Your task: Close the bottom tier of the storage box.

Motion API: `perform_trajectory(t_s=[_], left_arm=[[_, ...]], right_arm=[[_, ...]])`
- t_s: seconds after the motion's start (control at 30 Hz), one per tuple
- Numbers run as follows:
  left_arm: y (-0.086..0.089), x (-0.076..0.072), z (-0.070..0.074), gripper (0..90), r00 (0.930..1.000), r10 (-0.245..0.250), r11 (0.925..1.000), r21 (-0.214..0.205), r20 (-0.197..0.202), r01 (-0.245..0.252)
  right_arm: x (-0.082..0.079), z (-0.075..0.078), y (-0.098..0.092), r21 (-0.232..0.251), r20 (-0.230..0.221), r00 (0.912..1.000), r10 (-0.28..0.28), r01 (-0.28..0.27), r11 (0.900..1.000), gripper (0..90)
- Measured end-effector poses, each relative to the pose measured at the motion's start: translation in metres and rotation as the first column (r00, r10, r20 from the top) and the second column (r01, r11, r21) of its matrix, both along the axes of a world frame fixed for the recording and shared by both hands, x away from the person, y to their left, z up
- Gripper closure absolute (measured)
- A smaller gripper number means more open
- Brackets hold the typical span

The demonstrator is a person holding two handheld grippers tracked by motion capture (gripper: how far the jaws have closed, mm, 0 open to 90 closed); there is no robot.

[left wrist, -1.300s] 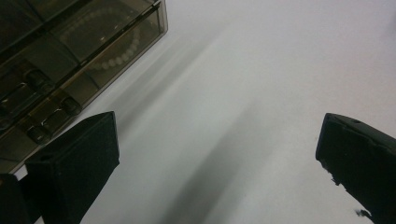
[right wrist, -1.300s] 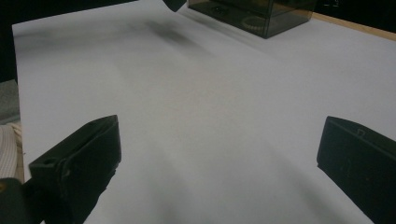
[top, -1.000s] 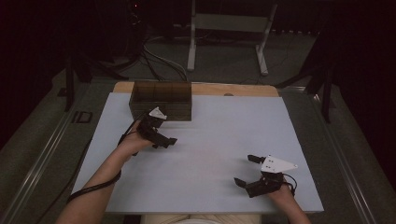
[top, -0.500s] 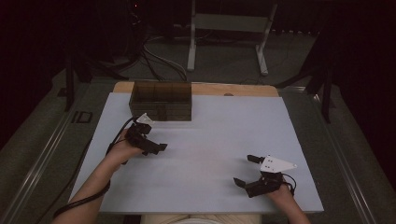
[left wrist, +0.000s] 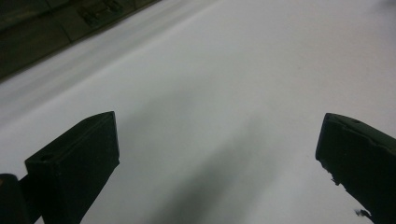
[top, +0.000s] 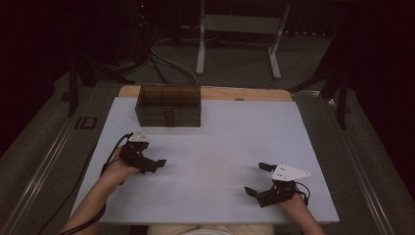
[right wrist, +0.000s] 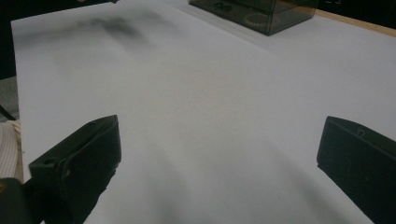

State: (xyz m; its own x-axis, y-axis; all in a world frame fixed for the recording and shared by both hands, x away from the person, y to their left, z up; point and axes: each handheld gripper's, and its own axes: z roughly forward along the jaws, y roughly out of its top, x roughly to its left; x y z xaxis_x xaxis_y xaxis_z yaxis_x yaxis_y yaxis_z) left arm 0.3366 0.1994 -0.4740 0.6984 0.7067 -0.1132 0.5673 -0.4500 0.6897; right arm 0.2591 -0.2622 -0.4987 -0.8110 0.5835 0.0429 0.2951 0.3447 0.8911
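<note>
A dark see-through box [top: 169, 105] with compartments stands at the far middle-left of the white table top [top: 220, 142]. It also shows far off in the right gripper view [right wrist: 257, 11]. My left gripper [top: 155, 164] is held low over the table's left side, a good way in front of the box, open with nothing between its jaws [left wrist: 217, 154]. My right gripper [top: 257, 178] rests near the front right edge, also open and empty [right wrist: 219, 158]. In both gripper views the jaws frame bare white surface.
A wooden strip [top: 244, 94] edges the table's far side. Beyond it are cables [top: 166, 61] and a metal stand [top: 237, 29] on the dark floor. A dark blurred strip [left wrist: 42, 28] crosses the top left corner of the left gripper view.
My left gripper has drawn back from the box, moving toward the person and to the left. The right gripper has stayed put.
</note>
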Motion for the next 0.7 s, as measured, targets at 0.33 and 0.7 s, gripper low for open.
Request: perform_trajectory(t_s=[0.33, 0.7], left_arm=[[0.007, -0.028, -0.015, 1.0, 0.9986, 0.043, 0.9988, -0.023, 0.030, -0.043], [0.013, -0.056, -0.027, 1.0, 0.9944, 0.083, 0.9963, 0.019, 0.065, -0.084]], right_arm=[[0.000, 0.000, 0.000, -0.001, -0.001, 1.0000, 0.001, -0.001, 1.0000, 0.0], [0.000, 0.000, 0.000, -0.004, -0.001, 1.0000, 0.000, 0.000, 1.0000, 0.0]])
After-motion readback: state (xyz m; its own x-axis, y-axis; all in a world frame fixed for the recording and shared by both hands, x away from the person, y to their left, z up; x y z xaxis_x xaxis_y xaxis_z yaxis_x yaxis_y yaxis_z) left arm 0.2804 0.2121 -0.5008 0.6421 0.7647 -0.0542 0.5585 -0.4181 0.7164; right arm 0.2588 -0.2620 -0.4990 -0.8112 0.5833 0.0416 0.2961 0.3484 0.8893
